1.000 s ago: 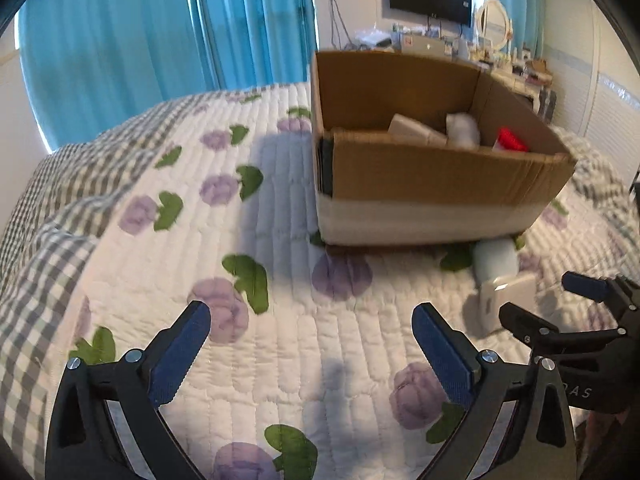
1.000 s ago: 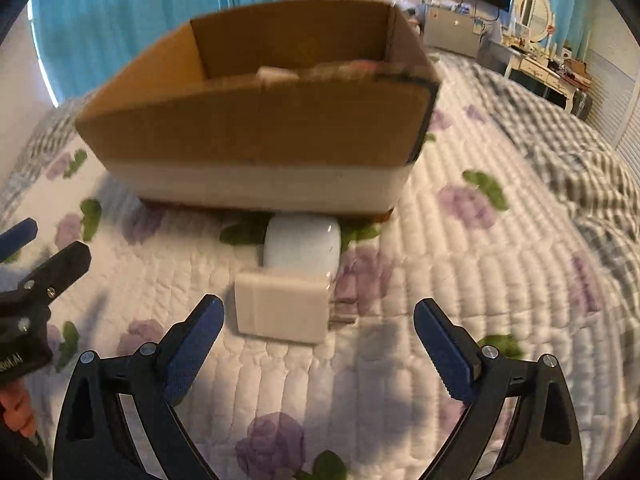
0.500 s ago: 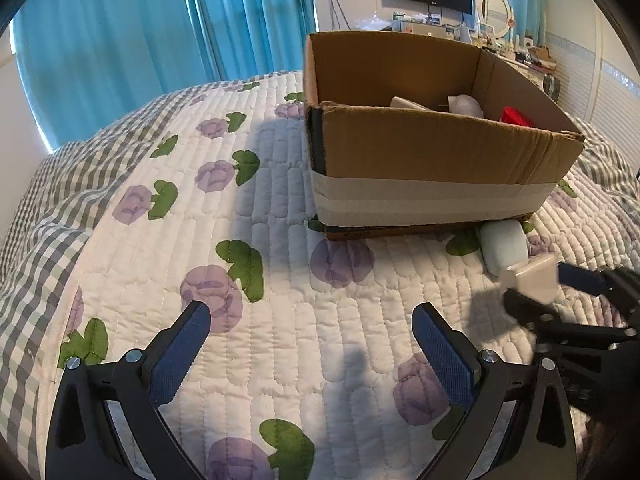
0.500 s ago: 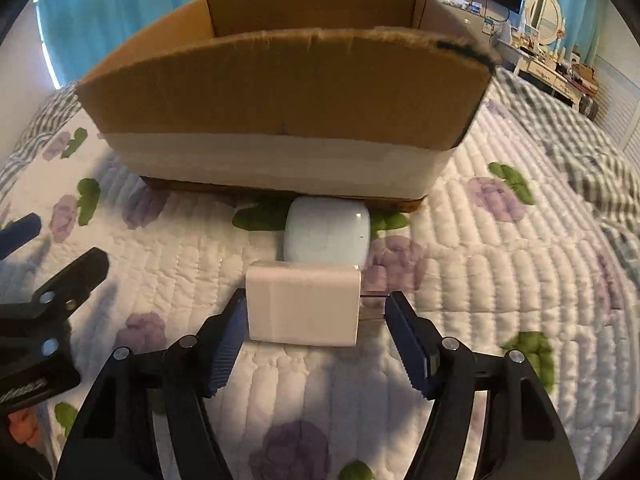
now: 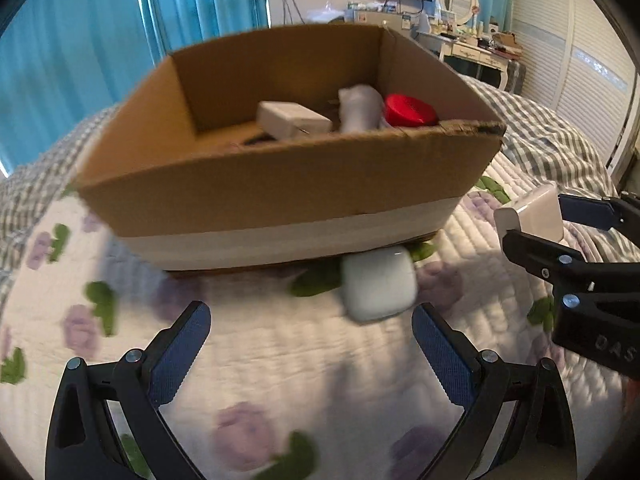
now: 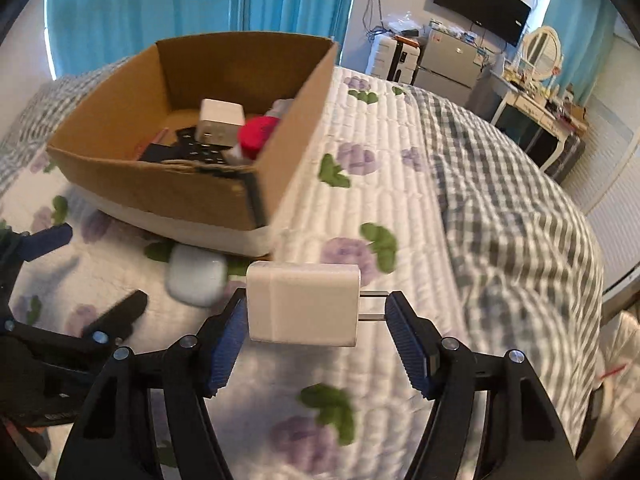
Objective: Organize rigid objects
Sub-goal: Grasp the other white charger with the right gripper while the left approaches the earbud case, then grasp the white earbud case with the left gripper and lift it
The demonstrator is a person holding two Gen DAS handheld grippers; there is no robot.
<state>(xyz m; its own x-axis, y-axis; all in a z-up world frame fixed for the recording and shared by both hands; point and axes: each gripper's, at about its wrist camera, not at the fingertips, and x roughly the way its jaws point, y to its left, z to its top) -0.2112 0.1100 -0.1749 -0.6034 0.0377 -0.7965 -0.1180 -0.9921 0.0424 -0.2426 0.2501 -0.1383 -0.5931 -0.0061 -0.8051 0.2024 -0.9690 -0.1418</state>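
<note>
My right gripper (image 6: 316,312) is shut on a white charger block (image 6: 303,304), held by its body and prongs above the quilt; the block also shows in the left wrist view (image 5: 530,216). A white rounded case (image 5: 378,284) lies on the bed against the front of the cardboard box (image 5: 280,188), just ahead of my open, empty left gripper (image 5: 310,340). The case also shows in the right wrist view (image 6: 195,282). The box (image 6: 160,188) holds another white charger (image 5: 292,118), a red-capped item (image 5: 410,110) and dark objects.
The box sits on a white quilt with purple flowers (image 6: 360,160), with a grey checked blanket (image 6: 500,184) to the right. Blue curtains (image 5: 100,40), a wall TV (image 6: 480,12) and a dresser stand beyond the bed.
My right gripper closed on the white charger block and lifted it off the quilt to the right. My left gripper moved right, toward the white case by the box.
</note>
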